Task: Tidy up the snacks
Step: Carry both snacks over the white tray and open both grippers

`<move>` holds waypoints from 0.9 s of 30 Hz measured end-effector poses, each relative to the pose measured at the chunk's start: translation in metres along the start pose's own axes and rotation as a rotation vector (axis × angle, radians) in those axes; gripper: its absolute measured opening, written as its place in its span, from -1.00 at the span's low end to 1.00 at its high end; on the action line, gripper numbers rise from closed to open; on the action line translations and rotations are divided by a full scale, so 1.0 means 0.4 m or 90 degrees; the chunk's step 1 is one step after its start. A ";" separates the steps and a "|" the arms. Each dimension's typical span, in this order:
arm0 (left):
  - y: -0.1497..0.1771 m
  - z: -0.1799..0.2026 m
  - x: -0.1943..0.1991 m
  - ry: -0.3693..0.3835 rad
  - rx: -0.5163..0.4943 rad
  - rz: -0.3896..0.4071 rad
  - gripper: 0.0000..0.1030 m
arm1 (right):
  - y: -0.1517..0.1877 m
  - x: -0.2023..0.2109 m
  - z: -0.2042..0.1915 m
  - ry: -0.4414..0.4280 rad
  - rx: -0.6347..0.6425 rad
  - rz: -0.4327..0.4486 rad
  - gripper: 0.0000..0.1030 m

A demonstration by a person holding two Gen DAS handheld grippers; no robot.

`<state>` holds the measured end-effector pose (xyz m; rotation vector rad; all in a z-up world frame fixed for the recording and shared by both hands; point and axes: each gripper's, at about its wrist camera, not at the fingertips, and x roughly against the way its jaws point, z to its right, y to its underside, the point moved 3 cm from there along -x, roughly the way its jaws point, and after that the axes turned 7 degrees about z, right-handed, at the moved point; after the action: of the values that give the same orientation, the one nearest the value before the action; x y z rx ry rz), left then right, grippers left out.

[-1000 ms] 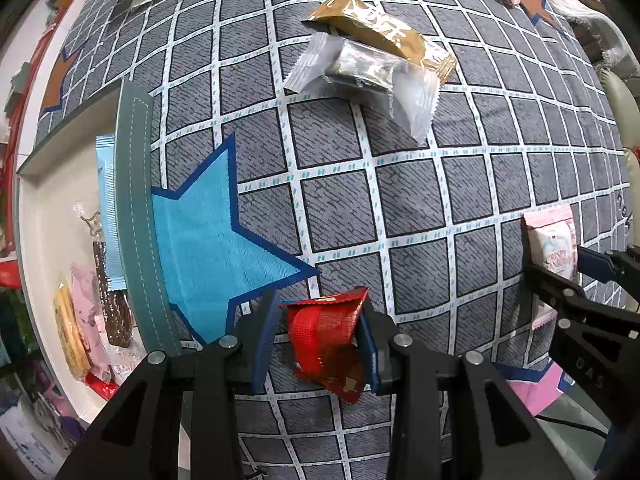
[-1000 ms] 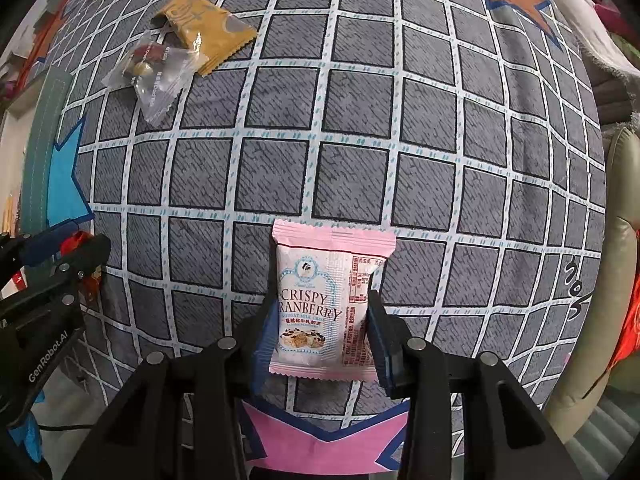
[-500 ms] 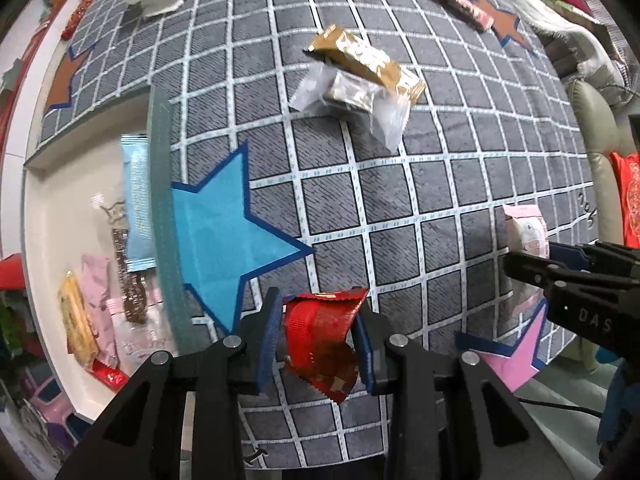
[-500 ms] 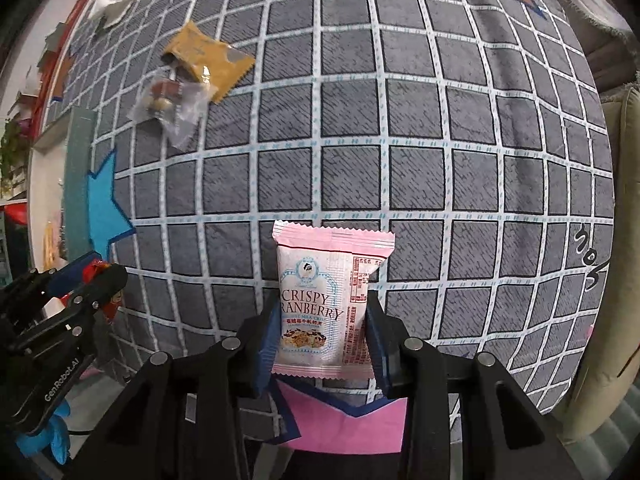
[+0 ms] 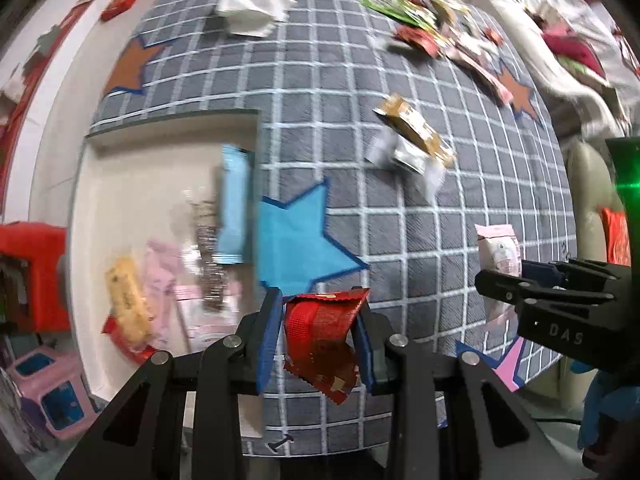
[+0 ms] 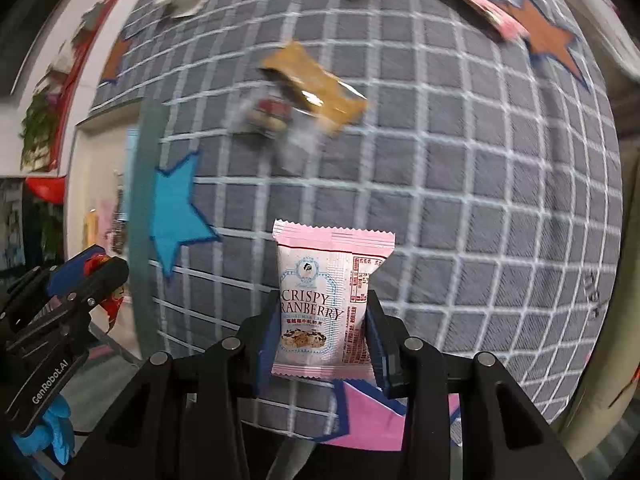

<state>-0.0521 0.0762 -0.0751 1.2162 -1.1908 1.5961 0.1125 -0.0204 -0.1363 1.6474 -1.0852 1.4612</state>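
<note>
Left wrist view: my left gripper [image 5: 318, 340] is clamped on a crumpled red snack packet [image 5: 322, 338], held above the grey checked cloth [image 5: 320, 120] near the blue star [image 5: 298, 246]. The tray [image 5: 132, 184] at left is blurred; it seems to hold several packets.

Right wrist view: my right gripper [image 6: 324, 338] pinches the pink cranberry packet [image 6: 330, 304] upright over the cloth.

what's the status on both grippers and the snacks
Left gripper shut on red packet. Right gripper shut on pink cranberry packet. Both lifted. Nothing blocking white tray.
</note>
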 end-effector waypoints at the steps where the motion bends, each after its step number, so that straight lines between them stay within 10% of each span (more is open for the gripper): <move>1: -0.003 -0.029 0.009 -0.003 0.012 0.005 -0.29 | -0.009 0.001 -0.024 -0.004 0.012 0.002 -0.20; 27: 0.033 -0.367 -0.046 -0.078 0.131 -0.017 -0.25 | -0.089 -0.162 -0.527 -0.069 0.168 -0.042 -0.20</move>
<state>-0.0946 0.2142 -0.1103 1.4737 -1.1005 1.6771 0.0529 0.1926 -0.1682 1.9466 -0.9153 1.5380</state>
